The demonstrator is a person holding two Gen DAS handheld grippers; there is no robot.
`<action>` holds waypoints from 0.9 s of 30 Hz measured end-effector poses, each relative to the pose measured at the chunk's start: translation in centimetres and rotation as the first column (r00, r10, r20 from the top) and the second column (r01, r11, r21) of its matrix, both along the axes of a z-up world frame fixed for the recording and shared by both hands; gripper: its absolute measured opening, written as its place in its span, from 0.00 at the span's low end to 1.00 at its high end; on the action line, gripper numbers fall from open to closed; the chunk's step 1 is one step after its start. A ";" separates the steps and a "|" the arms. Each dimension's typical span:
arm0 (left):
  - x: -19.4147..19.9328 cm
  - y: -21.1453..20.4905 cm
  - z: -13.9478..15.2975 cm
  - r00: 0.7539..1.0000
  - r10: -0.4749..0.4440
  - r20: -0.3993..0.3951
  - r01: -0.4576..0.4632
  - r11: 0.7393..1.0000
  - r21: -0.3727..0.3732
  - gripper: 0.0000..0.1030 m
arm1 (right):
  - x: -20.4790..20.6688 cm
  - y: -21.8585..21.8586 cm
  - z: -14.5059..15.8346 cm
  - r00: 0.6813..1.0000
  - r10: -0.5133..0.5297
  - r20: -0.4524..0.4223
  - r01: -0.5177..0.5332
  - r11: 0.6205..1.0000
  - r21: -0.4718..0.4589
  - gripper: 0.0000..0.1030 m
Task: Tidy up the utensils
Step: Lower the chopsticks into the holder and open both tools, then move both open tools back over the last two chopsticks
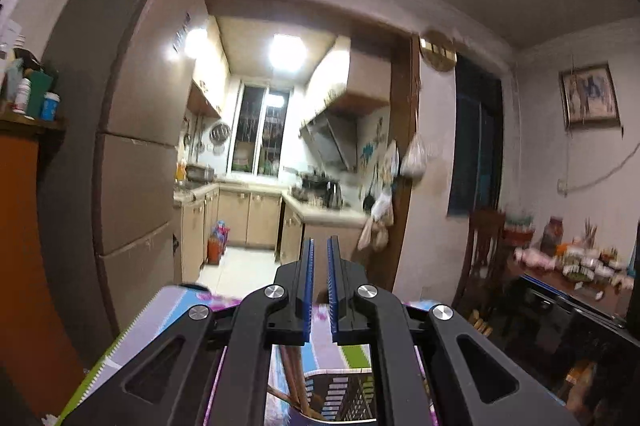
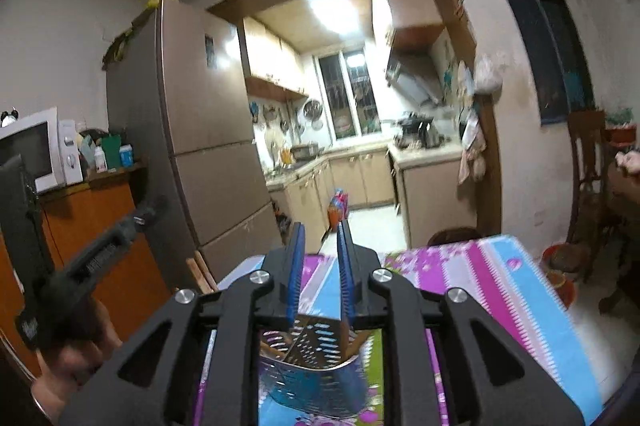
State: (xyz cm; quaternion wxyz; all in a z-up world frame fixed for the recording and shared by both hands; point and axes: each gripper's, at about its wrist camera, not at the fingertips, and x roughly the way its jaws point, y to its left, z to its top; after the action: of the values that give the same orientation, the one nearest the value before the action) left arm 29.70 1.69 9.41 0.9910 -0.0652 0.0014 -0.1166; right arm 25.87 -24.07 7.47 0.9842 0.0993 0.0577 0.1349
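A perforated metal utensil holder [image 2: 312,362] stands on the flowered tablecloth [image 2: 500,290], just below my right gripper. It also shows in the left wrist view [image 1: 340,398], with brown chopsticks [image 1: 294,378] standing in it. My left gripper [image 1: 320,246] is raised above the holder, its blue-padded jaws a narrow gap apart and empty. My right gripper [image 2: 322,230] is raised too, its jaws a little apart and empty. The left gripper's body and the hand holding it [image 2: 80,266] show at the left of the right wrist view.
A tall fridge [image 2: 192,130] stands left of the kitchen doorway. A microwave [image 2: 36,150] sits on an orange cabinet [image 2: 96,226]. A wooden chair [image 1: 480,258] and a cluttered side table [image 1: 572,266] stand at the right. The table edge [image 2: 560,306] drops off to the right.
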 end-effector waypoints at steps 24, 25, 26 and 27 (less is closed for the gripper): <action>-27.5 -0.9 -16.1 0.893 -0.184 -0.412 0.323 0.898 0.299 0.48 | -24.8 -11.1 -13.7 0.944 -0.241 -0.225 0.204 0.963 -0.175 0.95; -27.9 -1.2 -17.2 0.878 -0.196 -0.438 0.337 0.901 0.273 0.48 | -24.8 -10.5 -15.2 0.939 -0.220 -0.263 0.183 0.970 -0.160 0.95; -27.9 -1.6 -18.1 0.869 -0.196 -0.455 0.338 0.905 0.257 0.49 | -24.9 -10.0 -16.1 0.935 -0.213 -0.285 0.175 0.973 -0.152 0.95; -28.1 -2.2 -19.4 0.859 -0.187 -0.477 0.335 0.909 0.247 0.51 | -25.1 -9.1 -17.6 0.929 -0.211 -0.305 0.172 0.974 -0.149 0.95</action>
State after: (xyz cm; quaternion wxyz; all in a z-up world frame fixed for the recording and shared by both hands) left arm 1.65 -0.56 -9.98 0.9360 0.0730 0.2548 -0.2318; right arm 0.76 -33.17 -10.13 0.9745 0.0656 0.2141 0.0166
